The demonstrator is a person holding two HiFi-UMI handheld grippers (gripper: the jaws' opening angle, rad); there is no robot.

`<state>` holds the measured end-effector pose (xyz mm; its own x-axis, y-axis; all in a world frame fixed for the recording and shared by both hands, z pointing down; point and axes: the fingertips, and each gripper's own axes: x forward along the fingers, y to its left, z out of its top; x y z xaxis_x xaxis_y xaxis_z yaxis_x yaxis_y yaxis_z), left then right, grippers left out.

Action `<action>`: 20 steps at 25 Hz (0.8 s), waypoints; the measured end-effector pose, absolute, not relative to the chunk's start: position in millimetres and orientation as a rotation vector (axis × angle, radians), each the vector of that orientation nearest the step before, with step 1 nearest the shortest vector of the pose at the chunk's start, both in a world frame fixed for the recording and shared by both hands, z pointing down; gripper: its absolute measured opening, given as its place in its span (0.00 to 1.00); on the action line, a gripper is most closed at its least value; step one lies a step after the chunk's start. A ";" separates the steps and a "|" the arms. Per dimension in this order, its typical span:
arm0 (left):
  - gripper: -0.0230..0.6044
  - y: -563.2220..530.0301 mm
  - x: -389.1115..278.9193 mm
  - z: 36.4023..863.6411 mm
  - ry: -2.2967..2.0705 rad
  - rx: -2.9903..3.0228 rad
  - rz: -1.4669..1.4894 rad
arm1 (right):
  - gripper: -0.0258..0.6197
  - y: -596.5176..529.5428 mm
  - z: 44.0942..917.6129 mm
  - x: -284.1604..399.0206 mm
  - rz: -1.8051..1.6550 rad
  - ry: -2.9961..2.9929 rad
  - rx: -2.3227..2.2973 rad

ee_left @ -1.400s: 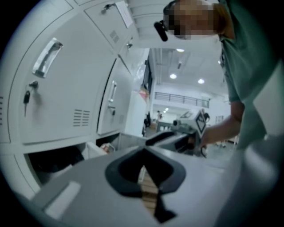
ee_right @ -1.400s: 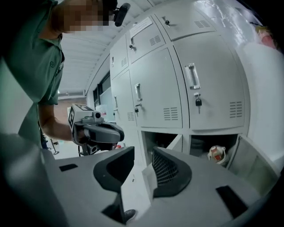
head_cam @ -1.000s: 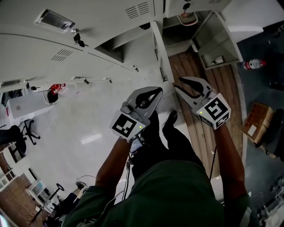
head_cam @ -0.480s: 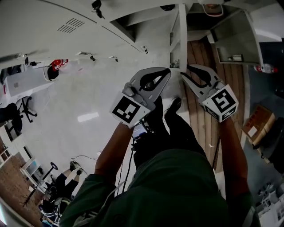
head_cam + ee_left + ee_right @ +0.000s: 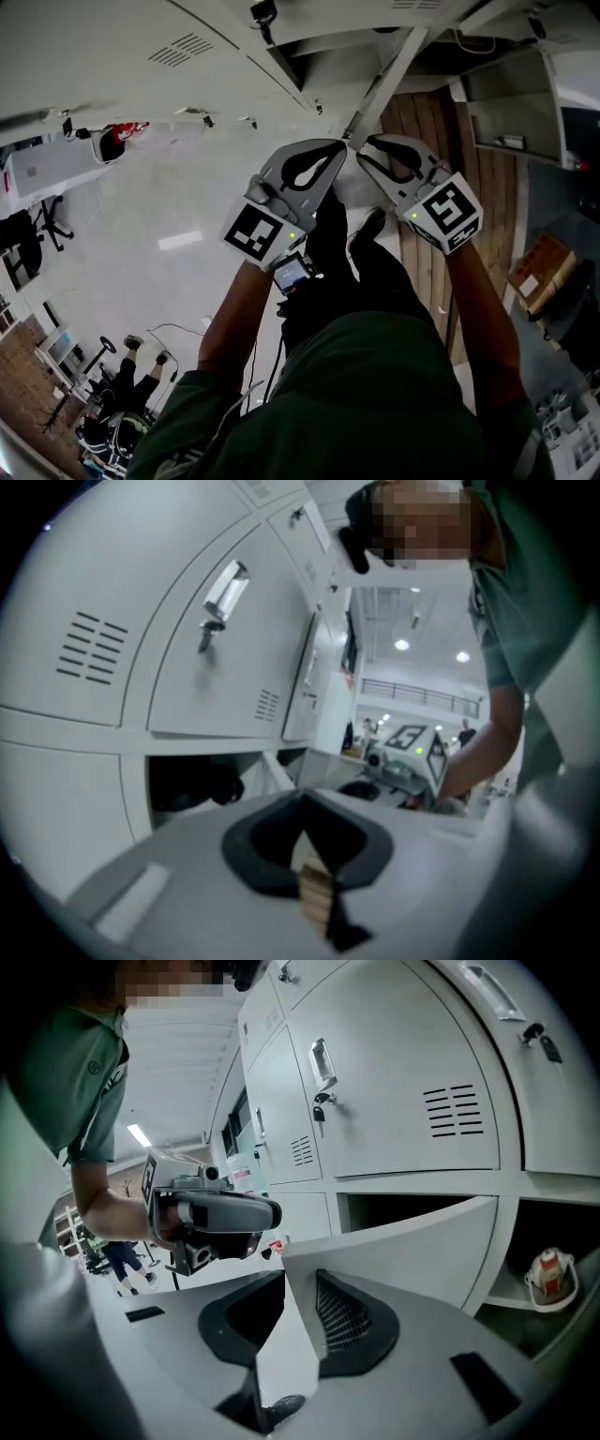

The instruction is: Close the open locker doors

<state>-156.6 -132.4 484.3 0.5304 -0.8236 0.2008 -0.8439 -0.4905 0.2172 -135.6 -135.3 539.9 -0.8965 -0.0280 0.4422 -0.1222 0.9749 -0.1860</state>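
A white locker door (image 5: pixel 392 77) stands open, and its free edge runs down between my two grippers. My left gripper (image 5: pixel 337 155) is on the left of that edge and my right gripper (image 5: pixel 362 156) on the right, tips almost together. Both are shut with nothing held. In the right gripper view the door (image 5: pixel 422 1241) stretches away to the right from just behind my right gripper (image 5: pixel 284 1274), with a dark open compartment (image 5: pixel 412 1208) behind it. The left gripper view shows my left gripper (image 5: pixel 302 801) below another dark open compartment (image 5: pixel 192 782). I cannot tell if either touches the door.
Closed lockers with keys (image 5: pixel 265 13) fill the upper left. Farther right a second door (image 5: pixel 511 103) hangs open over wooden flooring (image 5: pixel 422 122). A red-and-white bag (image 5: pixel 548 1274) sits in a locker. A cardboard box (image 5: pixel 539 272) lies at the right, and the person's shoes (image 5: pixel 368 225) are below the grippers.
Both grippers have risen toward the open door's free edge and closed in on each other. Both stay shut. The lockers now sit nearer in the head view.
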 end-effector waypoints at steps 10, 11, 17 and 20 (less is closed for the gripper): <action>0.04 -138.1 -211.7 480.9 -1.431 2.456 0.108 | 0.18 -163.7 540.8 -202.3 0.322 -2.657 0.148; 0.04 -139.3 -215.9 480.1 -1.433 2.455 0.108 | 0.18 -167.5 540.8 -208.2 0.325 -2.656 0.156; 0.04 -145.7 -233.6 473.0 -1.431 2.457 0.102 | 0.18 -190.1 539.1 -236.9 0.356 -2.653 0.212; 0.04 -149.9 -238.7 470.1 -1.419 2.464 0.106 | 0.18 -204.1 538.3 -246.8 0.375 -2.652 0.253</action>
<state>-238.7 -149.9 470.1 0.5109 -0.8339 0.2087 -0.8557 -0.4699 0.2170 -246.8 -204.1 538.3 -0.8829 -0.1156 0.4551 -0.2373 0.9462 -0.2200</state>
